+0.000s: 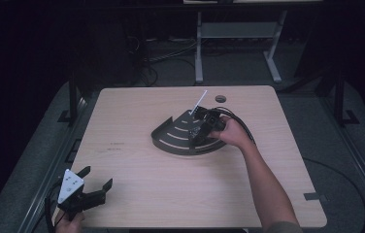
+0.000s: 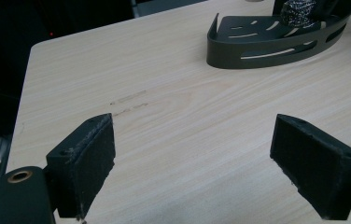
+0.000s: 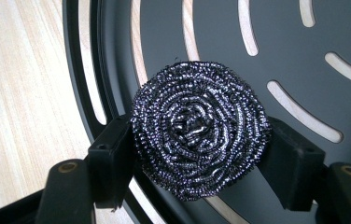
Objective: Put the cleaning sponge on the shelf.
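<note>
Dark things on my pale wooden table (image 1: 137, 194)

My jaws are black; the scourer (image 3: 200, 128) between them is silvery-dark steel wound in a spiral, the rack (image 3: 281, 42) under it charcoal grey with curved slots showing light wood grain.

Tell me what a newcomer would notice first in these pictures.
First, the steel wool scourer, a shiny coiled ball clamped between the right gripper's jaws over the dark slotted corner rack in the middle of the table. Next, the left gripper at the table's near left corner, its jaws wide apart over bare wood. A thin white stick also pokes up behind the rack.
</note>
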Demonstrator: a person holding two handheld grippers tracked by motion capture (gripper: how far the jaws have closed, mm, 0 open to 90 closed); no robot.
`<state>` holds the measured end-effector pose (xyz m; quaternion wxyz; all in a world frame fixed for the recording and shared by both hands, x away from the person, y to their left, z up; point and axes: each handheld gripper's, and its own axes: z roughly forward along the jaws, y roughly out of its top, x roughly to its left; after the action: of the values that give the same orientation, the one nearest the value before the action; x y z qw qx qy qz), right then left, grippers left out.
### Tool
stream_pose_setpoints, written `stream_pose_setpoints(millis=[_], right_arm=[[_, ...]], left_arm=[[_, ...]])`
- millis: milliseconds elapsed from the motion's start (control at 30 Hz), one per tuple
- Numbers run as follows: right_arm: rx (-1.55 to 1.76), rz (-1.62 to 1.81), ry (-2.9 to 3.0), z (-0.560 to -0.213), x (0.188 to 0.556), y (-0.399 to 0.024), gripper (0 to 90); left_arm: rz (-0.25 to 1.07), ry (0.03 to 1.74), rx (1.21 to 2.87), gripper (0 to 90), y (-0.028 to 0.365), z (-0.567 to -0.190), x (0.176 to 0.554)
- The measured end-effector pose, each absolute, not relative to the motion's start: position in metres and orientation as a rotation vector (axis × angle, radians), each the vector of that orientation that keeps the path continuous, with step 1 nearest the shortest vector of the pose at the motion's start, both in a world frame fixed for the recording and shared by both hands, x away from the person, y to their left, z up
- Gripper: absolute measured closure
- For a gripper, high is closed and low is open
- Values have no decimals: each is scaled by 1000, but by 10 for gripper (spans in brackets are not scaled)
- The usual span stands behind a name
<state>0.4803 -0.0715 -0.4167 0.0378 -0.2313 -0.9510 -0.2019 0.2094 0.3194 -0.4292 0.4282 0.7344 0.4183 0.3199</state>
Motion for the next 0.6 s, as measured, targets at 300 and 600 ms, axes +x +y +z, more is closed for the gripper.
stream_pose_setpoints(millis=[300,600], right_arm=[[-732,-625,-2906,-422,482,-72,316],[-773,-646,-2894,-431,484,-77,314]], left_arm=[[799,1046,1833,133,320,-429,209],[795,1046,1835,133,319,-430,210]])
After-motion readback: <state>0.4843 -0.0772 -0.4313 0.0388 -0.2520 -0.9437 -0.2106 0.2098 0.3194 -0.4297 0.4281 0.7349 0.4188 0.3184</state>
